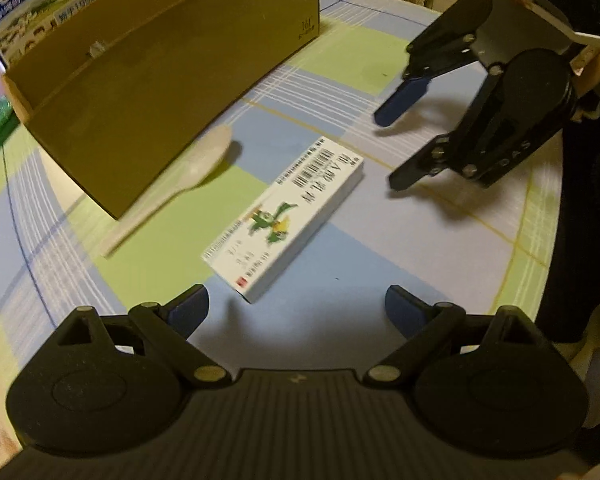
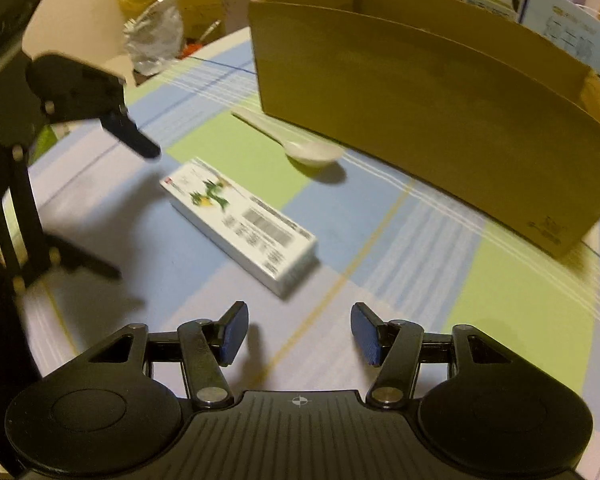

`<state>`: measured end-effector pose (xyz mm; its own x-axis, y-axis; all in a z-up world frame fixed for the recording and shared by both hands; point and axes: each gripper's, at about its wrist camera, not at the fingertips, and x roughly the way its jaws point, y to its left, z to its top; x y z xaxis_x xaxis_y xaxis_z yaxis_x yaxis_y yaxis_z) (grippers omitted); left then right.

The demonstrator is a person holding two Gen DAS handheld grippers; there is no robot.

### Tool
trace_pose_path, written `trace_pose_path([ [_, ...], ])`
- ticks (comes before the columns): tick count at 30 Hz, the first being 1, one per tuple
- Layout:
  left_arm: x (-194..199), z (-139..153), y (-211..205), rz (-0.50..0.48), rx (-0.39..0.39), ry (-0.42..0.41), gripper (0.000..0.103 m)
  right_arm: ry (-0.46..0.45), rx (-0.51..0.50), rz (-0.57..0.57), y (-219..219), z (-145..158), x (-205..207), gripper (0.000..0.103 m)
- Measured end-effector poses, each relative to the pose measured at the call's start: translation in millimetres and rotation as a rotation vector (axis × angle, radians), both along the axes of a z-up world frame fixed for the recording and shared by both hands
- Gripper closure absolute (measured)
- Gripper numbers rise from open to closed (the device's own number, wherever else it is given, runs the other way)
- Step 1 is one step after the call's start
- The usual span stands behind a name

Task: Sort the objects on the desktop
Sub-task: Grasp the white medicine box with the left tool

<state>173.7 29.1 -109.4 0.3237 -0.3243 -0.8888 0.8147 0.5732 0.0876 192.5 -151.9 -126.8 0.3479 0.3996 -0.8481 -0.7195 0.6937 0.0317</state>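
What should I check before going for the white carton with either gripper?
1. Left gripper open: ok.
2. Right gripper open: ok.
3. Carton lying flat, nothing on it: ok.
4. Spoon apart from carton: ok.
5. Box open on top: ok; contents: cannot tell.
6. Grippers clear of each other over the carton: not ok, both aim at it from opposite ends.

Left gripper: we see matte black plastic, round ribbed housings, silver pivot screws.
Right gripper: matching black linkages, crosshair mark on ribbed base.
Finger pads: dark blue, flat.
Clothing: dark garment.
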Motion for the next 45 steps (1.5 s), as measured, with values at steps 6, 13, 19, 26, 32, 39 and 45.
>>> trace_pose_path([
  [6,12,3,-14,-0.102,0.060,-0.021,0.011,-0.009,-0.012,0.016,-14,3,0,0.036],
  [13,31,-9,-37,-0.232,0.100,0.007,0.029,-0.026,-0.064,0.098,-19,-1,13,0.035],
  [19,40,-21,-49,-0.302,0.155,0.040,0.042,-0.038,-0.076,0.183,-21,-2,25,0.036],
  [26,46,-18,-47,-0.303,0.147,0.052,0.068,-0.041,-0.068,0.220,-10,3,47,0.036],
  [32,42,-14,-13,-0.270,0.181,0.052,0.070,-0.075,-0.059,0.310,18,13,63,0.036],
  [39,44,-16,36,-0.165,0.184,0.063,0.070,-0.112,-0.078,0.364,52,10,83,0.037],
  [45,51,-16,53,-0.115,0.128,0.068,0.070,-0.106,-0.092,0.385,72,-3,88,0.050],
])
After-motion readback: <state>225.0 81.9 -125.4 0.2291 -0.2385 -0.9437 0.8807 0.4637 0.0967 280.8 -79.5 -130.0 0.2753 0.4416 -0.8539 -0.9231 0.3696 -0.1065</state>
